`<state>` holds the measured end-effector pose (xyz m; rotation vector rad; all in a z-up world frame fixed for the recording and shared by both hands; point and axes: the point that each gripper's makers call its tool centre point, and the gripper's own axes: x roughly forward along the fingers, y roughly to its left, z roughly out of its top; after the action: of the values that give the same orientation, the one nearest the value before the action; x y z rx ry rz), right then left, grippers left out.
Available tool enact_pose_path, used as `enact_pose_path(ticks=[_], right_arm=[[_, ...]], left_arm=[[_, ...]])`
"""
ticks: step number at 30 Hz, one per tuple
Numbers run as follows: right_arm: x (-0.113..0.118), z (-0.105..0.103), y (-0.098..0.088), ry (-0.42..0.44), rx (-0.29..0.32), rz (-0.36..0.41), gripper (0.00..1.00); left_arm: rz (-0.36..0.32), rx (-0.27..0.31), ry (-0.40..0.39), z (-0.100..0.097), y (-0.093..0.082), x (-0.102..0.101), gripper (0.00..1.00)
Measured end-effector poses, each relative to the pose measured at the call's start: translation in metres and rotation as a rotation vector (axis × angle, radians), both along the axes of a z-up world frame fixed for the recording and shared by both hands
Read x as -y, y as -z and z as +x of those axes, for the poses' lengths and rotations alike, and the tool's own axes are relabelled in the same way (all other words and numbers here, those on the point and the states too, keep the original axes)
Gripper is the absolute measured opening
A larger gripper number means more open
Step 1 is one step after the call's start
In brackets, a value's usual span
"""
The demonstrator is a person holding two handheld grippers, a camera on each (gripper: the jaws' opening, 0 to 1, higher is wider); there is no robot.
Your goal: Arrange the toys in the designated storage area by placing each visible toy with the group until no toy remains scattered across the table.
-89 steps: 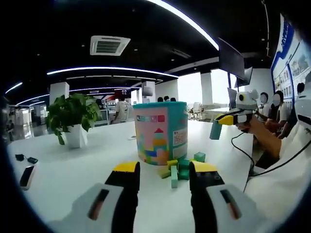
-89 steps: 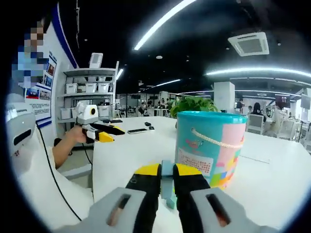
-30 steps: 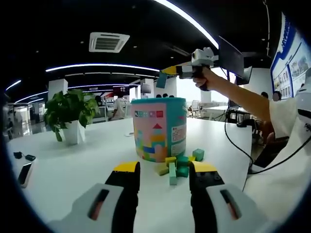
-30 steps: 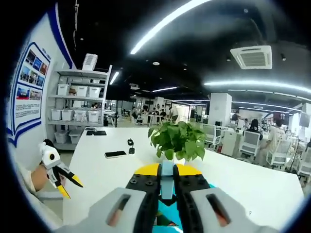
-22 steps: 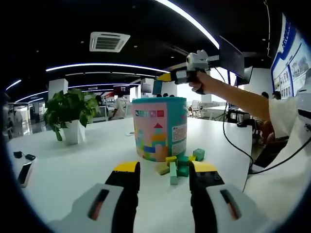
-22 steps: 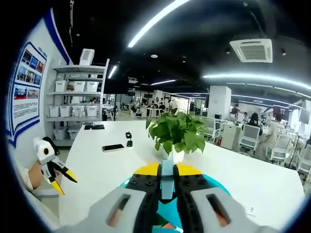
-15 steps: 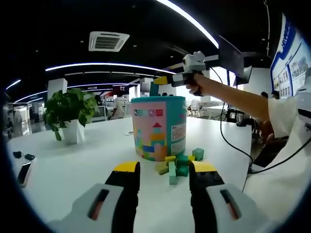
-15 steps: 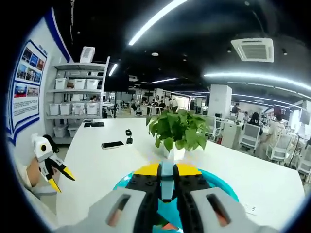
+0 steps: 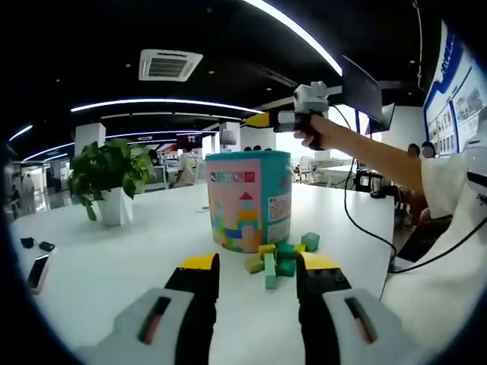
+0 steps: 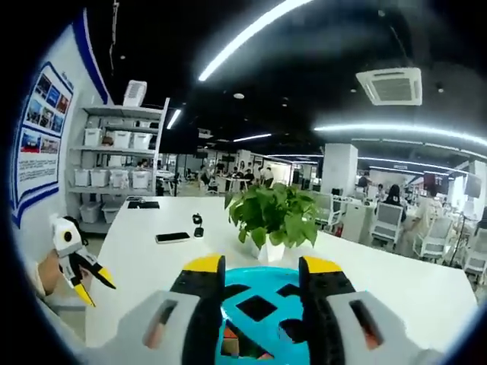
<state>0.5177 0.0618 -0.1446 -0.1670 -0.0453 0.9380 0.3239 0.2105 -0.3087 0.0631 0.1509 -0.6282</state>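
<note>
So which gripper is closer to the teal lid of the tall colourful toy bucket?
Right. The right gripper hangs open just above the bucket's teal lid; the left gripper sits low by the table, short of the bucket.

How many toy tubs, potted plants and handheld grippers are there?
Toy tub: 1
Potted plant: 1
Handheld grippers: 2, the left gripper and the right gripper, both with jaws apart
Total: 4

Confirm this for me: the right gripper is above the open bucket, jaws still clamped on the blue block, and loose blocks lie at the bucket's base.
Not quite. In the right gripper view the right gripper is open above the bucket, with no block between its jaws. The rest holds: the left gripper view shows the loose blocks at the bucket's base.
</note>
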Motion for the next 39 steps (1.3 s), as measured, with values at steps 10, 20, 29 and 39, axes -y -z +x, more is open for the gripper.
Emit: enact_pose_path(ticks=[10, 20, 29, 39], right_arm=[[0.026, -0.041, 0.005, -0.043, 0.076, -0.028, 0.37], [0.05, -0.083, 0.017, -0.095, 0.106, -0.039, 0.28], [0.068, -0.114, 0.041, -0.153, 0.108, -0.045, 0.28], [0.077, -0.137, 0.083, -0.208, 0.053, -0.051, 0.28]], left_arm=[[0.006, -0.006, 0.006, 0.0, 0.003, 0.006, 0.41], [0.006, -0.006, -0.002, 0.001, 0.003, 0.003, 0.41], [0.01, -0.006, 0.005, 0.0, 0.003, 0.006, 0.41], [0.011, 0.002, 0.006, -0.001, 0.0, 0.007, 0.41]])
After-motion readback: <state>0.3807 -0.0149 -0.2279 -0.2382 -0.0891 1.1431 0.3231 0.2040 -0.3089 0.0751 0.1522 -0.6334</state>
